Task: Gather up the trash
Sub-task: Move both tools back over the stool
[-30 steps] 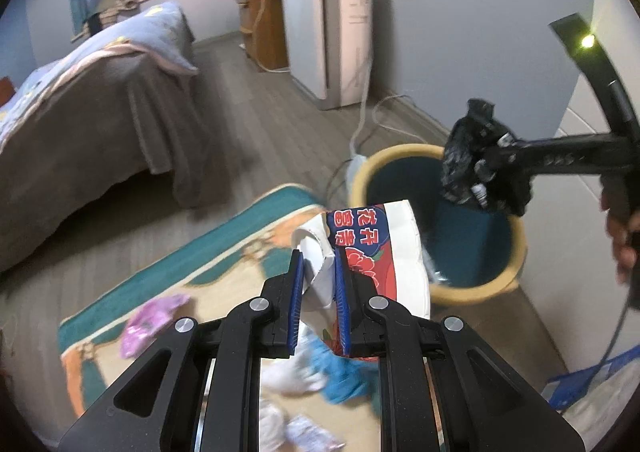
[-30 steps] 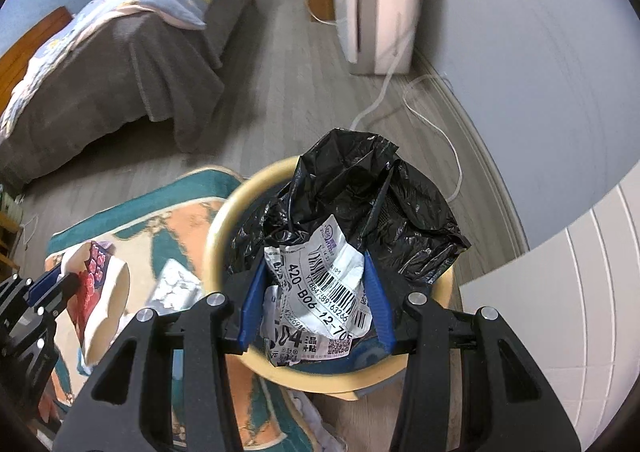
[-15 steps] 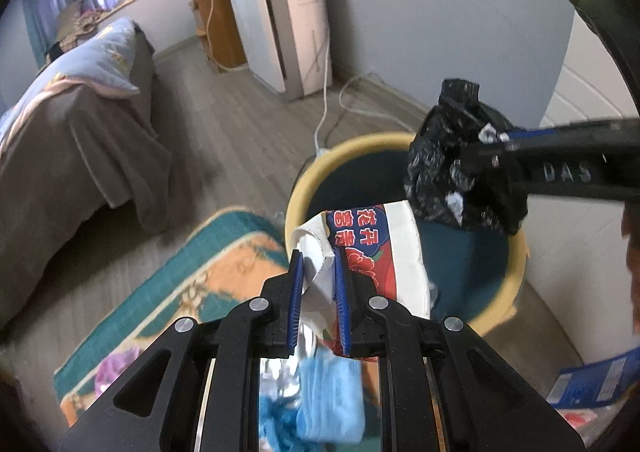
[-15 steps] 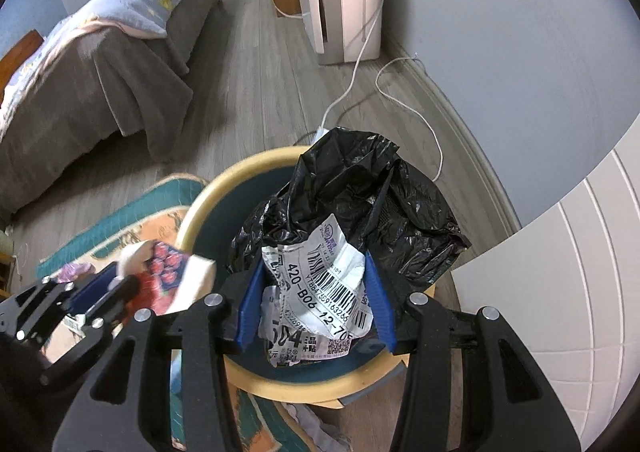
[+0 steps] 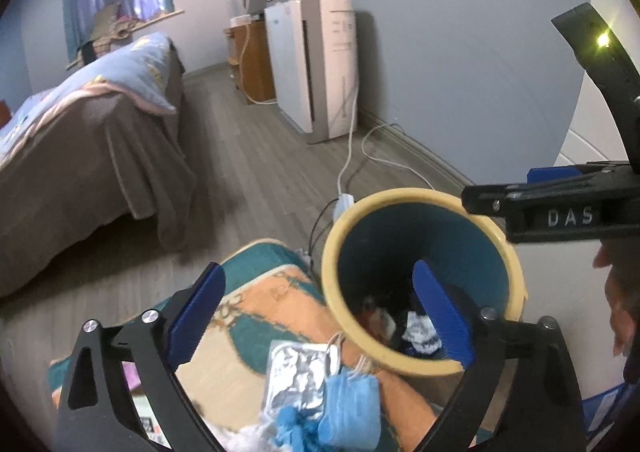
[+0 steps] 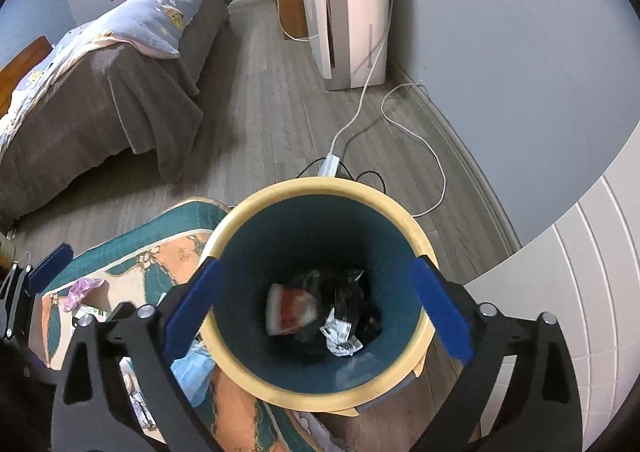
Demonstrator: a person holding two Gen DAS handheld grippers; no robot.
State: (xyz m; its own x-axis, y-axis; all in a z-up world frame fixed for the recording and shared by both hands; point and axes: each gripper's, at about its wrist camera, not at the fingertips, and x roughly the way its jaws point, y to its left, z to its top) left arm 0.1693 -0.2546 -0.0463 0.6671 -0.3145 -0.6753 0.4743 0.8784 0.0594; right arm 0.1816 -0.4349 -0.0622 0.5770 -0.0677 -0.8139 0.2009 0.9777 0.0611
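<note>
A yellow-rimmed bin with a teal inside (image 6: 316, 191) stands on the floor beside a patterned rug; it also shows in the left wrist view (image 5: 400, 197). Inside lie a red and white paper cup (image 6: 290, 310) and a black plastic bag with a white barcode label (image 6: 348, 316). My right gripper (image 6: 316, 312) is open and empty right above the bin. My left gripper (image 5: 320, 316) is open and empty over the bin's left rim. A silver foil wrapper (image 5: 296, 376), a blue face mask (image 5: 352, 408) and a pink wrapper (image 6: 80, 290) lie on the rug (image 5: 260, 300).
A bed with a brown cover (image 6: 100, 91) fills the left. A white appliance (image 6: 352, 11) stands by the far wall, its white cable (image 6: 400, 139) trailing to a power strip behind the bin. A white panel (image 6: 580, 272) is at right.
Both grippers opened. The paper cup dropped from my left gripper and the black bag from my right gripper; both now lie inside the bin.
</note>
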